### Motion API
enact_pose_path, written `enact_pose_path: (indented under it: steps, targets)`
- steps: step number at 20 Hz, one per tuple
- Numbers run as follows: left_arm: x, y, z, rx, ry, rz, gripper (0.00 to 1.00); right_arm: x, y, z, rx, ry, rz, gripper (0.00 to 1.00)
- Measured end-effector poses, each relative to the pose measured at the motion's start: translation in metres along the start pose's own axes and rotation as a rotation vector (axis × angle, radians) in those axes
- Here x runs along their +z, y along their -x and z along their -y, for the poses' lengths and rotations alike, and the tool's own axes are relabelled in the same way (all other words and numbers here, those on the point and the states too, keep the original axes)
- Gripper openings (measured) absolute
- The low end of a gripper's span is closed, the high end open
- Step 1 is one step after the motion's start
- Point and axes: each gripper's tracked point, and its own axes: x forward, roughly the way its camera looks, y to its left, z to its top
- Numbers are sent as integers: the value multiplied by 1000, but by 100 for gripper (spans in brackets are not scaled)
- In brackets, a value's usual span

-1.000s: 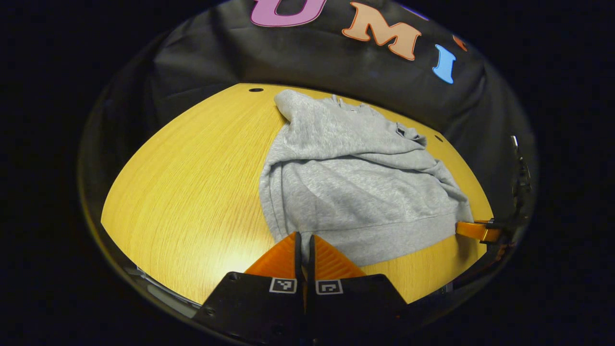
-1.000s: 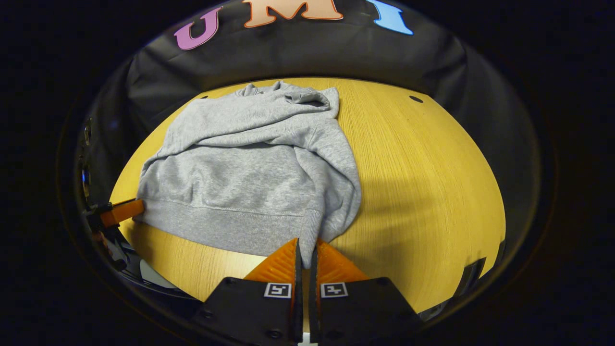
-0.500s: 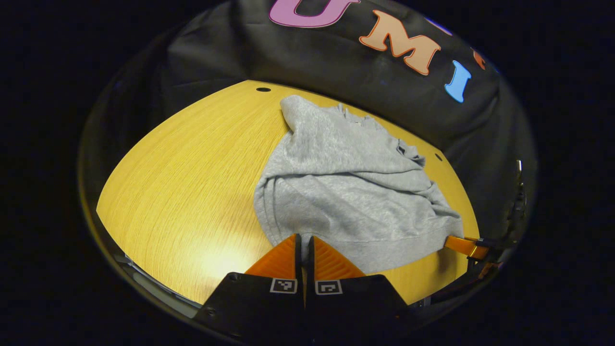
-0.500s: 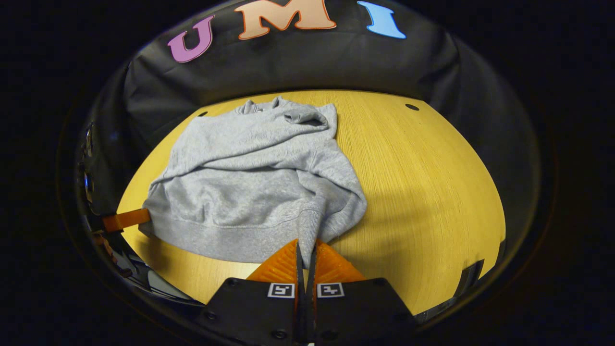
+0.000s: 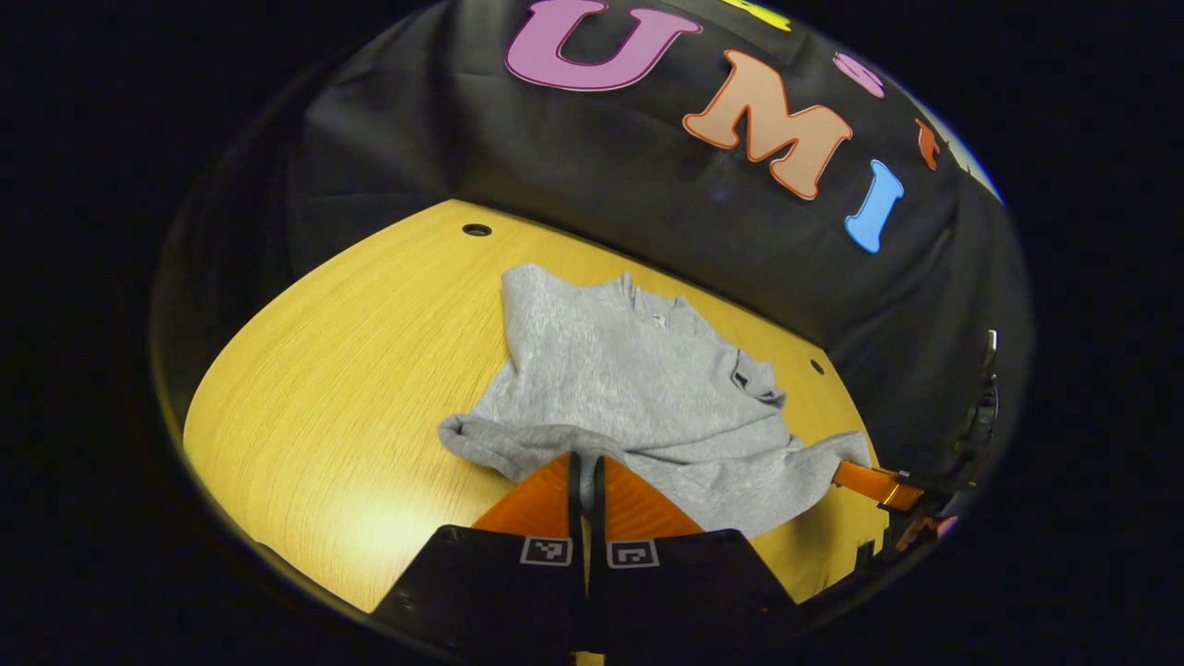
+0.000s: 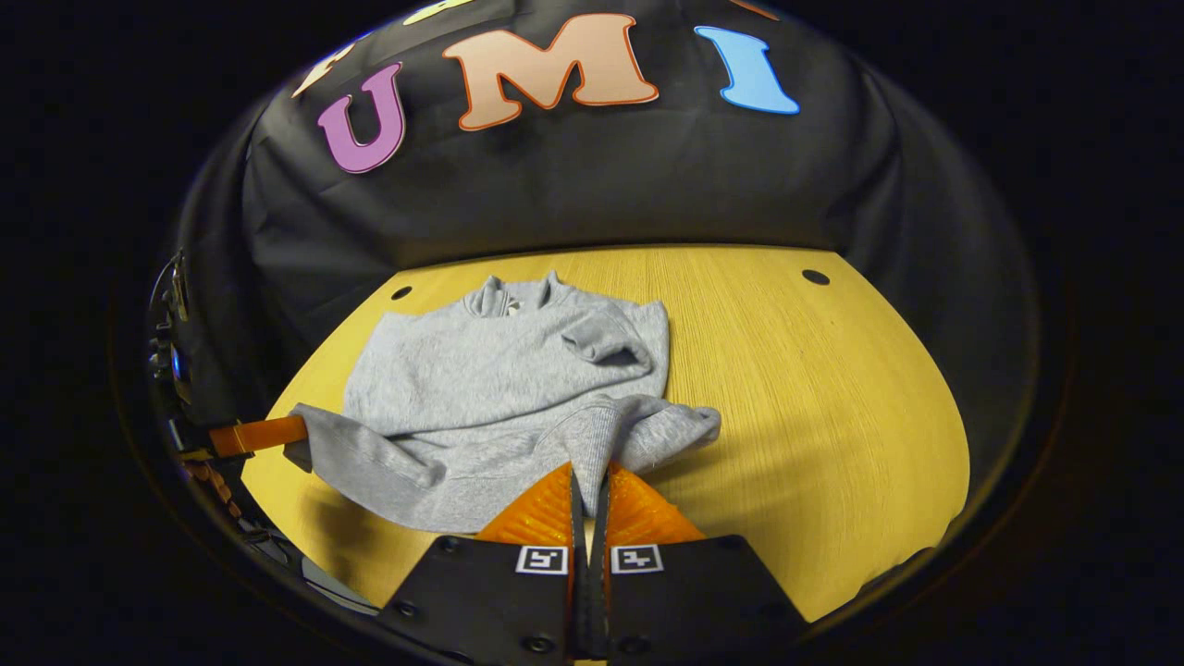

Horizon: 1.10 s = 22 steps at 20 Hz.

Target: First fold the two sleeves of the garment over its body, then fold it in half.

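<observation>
Two corners of the hem pinched at once, one by each tool, so as to carry the lower edge evenly toward the collar. Left gripper (image 5: 585, 467) clenched on the hem of the grey sweatshirt (image 5: 620, 388) at its own end, orange fingers pressed together with ribbed cloth caught between them. Right gripper (image 6: 590, 481) closed the same way on the opposite hem corner, a strip of ribbing rising from between its tips. Each tool also visible from the other's camera as an orange finger at the far end of the hem: right one at the edge of the left gripper view (image 5: 865, 481), left one at the edge of the right gripper view (image 6: 257, 433). Garment lying toward the back of the yellow wooden table (image 6: 814, 407), collar nearest the black cloth wall, upper body flat on the wood, lower part lifted and sagging between the two grips. Sleeves apparently already laid over the chest, one cuff (image 6: 606, 344) resting on top; the other hard to make out among the folds, so not certain. Probably the halving fold under way, hem held high and taut to keep the sleeves from sliding out. Risk of uneven travel skewing the fold.
</observation>
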Motion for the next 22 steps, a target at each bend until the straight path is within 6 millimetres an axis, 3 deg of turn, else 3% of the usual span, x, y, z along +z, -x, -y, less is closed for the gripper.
enact_pose_path:
  steps: [4, 12, 16, 19, 21, 22]
  targets:
    - [33, -28, 5, -3, -7, 33, 0, 29, -26, -4, 17, 3, 19, 3]
    - [70, -99, -7, 57, -2, 10, 0, 54, -84, -4, 41, -54, -47, 2]
    - [74, -131, -23, 130, -32, -14, 0, 47, -119, 4, 15, -19, -83, 3]
    - [61, -150, -38, 180, -46, -54, 0, 39, -137, 2, 10, 26, -92, 3]
    - [53, -155, -41, 193, -5, -70, 0, 38, -143, -1, 25, 24, -93, 7]
    - [54, -156, -41, 192, 10, -59, 0, 39, -143, -4, 42, 8, -98, 14]
